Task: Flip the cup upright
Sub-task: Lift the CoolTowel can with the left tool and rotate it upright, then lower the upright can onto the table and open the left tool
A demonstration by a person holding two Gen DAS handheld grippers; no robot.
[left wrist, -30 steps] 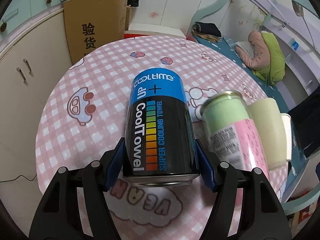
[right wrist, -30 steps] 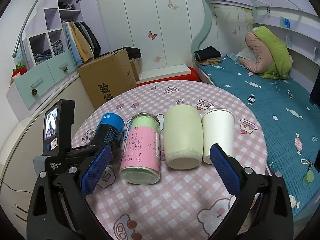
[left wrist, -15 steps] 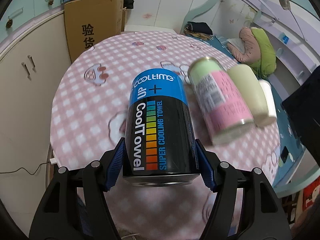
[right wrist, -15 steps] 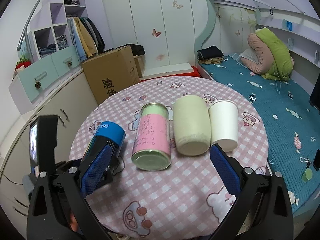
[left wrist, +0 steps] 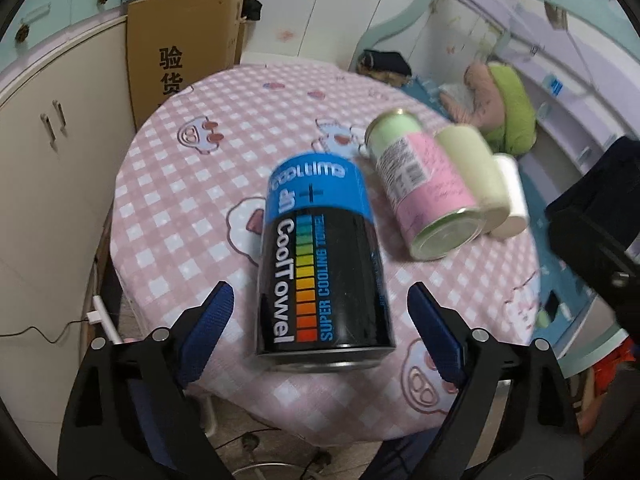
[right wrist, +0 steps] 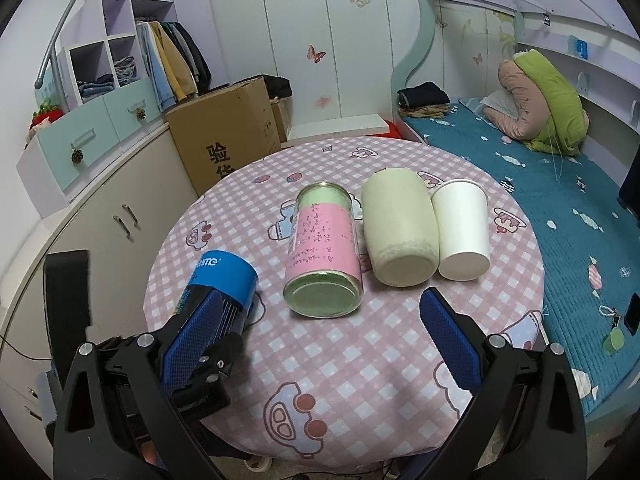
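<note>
Left gripper [left wrist: 320, 320] spread around, not touching, the lying can [left wrist: 322, 272]; near the desk [left wrist: 192, 208] edge, it may roll off.

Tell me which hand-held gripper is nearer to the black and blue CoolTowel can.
Left. The left hand-held gripper straddles the CoolTowel can, open, pads clear of its sides. The right hand-held gripper hangs open farther right, facing the pink-labelled jar.

Bare checked table [right wrist: 360, 364] lies on the near side of the pink-labelled jar [right wrist: 323, 257]; the CoolTowel can [left wrist: 320, 264] blocks its left (gap between), the green cup [right wrist: 398, 229] and white cup [right wrist: 462, 230] crowd its right
</note>
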